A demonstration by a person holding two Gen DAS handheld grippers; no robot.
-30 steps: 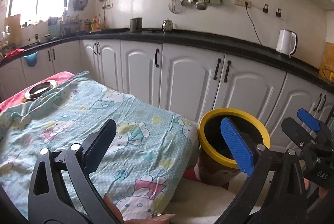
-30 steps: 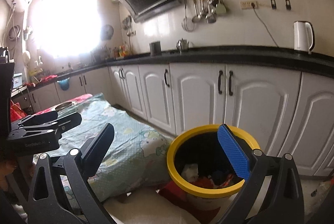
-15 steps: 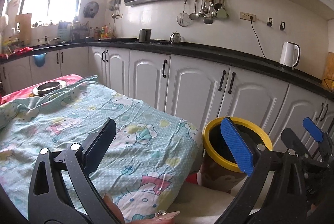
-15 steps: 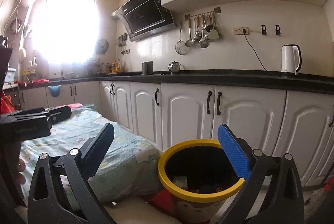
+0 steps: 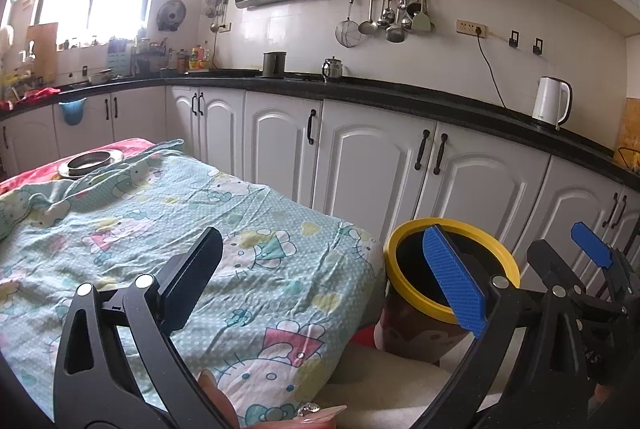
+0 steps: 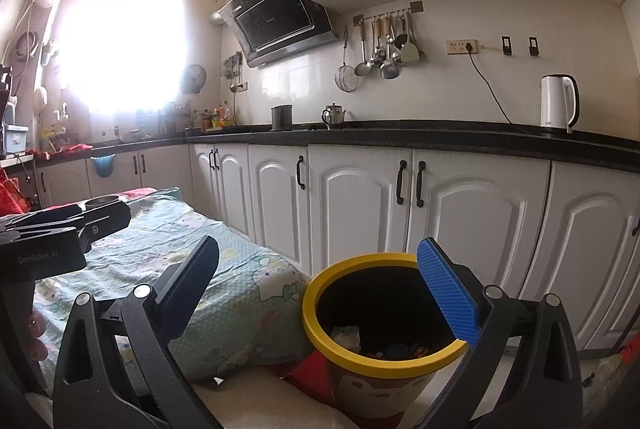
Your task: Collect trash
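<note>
Only R view: trash [image 6: 348, 335] in bin [image 6: 320, 293] | both tongs wide

The trash bin [image 6: 384, 357] stands upright on the floor, just beside the corner of the table and in front of the white cabinets. It has a thick yellow rim around a round open mouth, a dark inside, and a reddish-brown printed body [image 5: 416, 333]. Crumpled white paper [image 6: 347, 334] and small coloured scraps [image 6: 400, 351] lie at its bottom, seen from the right wrist view.
</note>
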